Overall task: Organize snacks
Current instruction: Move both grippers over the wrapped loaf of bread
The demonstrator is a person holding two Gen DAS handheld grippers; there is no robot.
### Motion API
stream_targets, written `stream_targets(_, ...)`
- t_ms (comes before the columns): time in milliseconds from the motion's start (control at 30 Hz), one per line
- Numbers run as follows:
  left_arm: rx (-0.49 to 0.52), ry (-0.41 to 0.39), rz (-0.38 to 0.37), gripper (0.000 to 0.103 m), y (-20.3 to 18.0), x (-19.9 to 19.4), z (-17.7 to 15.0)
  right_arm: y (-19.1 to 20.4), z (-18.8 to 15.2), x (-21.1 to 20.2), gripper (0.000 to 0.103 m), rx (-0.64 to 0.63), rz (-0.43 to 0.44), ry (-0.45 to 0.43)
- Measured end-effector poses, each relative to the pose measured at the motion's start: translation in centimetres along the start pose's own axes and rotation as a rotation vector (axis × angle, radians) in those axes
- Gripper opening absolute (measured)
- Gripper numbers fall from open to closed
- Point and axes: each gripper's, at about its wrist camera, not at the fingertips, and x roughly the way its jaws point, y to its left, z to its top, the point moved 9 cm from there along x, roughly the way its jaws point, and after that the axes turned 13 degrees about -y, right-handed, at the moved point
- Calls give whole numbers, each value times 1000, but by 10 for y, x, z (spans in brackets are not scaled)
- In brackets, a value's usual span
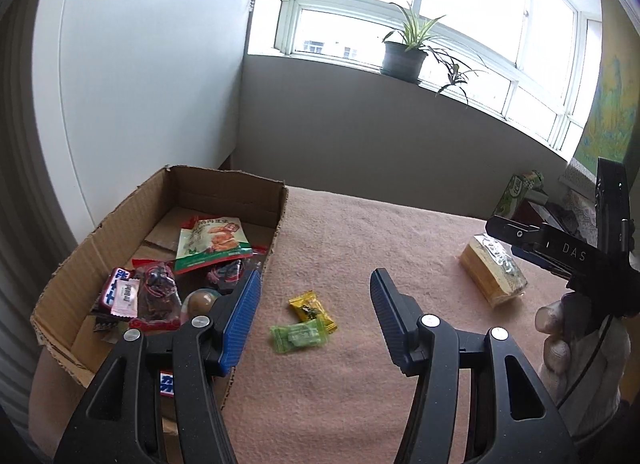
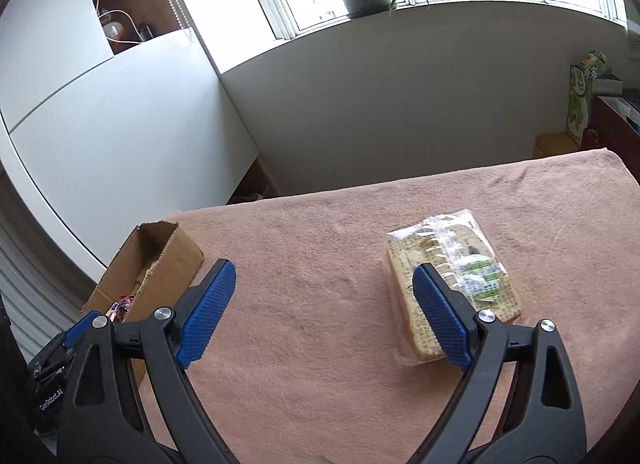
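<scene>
A cardboard box (image 1: 224, 187) at the left of the pink-covered table holds several snack packets, among them a green and white pouch (image 1: 212, 242). A yellow candy (image 1: 314, 310) and a green candy (image 1: 299, 338) lie on the cloth between my left gripper's (image 1: 316, 284) open fingers. A clear-wrapped pack of crackers (image 1: 494, 272) lies at the right; it also shows in the right wrist view (image 2: 452, 264), just past my open, empty right gripper's (image 2: 324, 276) right finger. The box also shows there (image 2: 160, 260).
The table cloth (image 1: 360, 232) ends at a grey wall below a window with a potted plant (image 1: 404, 55). A green bag (image 2: 580, 103) and boxes stand beyond the table's far right. A white cabinet stands behind the box.
</scene>
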Motion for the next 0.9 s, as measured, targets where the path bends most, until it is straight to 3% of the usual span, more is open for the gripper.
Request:
stream_targets(200, 4, 50, -80, 57, -51, 12, -15, -71, 8, -3, 93, 69, -105, 13)
stream_targets(400, 1, 107, -136, 57, -91, 27, -26, -113, 1, 8, 93, 156, -110, 64)
stream_targets(633, 88, 139, -143, 59, -124, 36, -44, -116, -3, 38, 93, 146, -75, 127)
stream_targets(667, 99, 145, -144, 59, -126, 36, -46, -115, -5, 43, 90, 143, -71, 138)
stream_targets(767, 117, 148, -143, 59, -130, 38, -48, -106, -13, 54, 69, 123, -41, 190)
stream_targets(900, 114, 149, -141, 59, -126, 38, -46, -96, -16, 54, 67, 74, -33, 195)
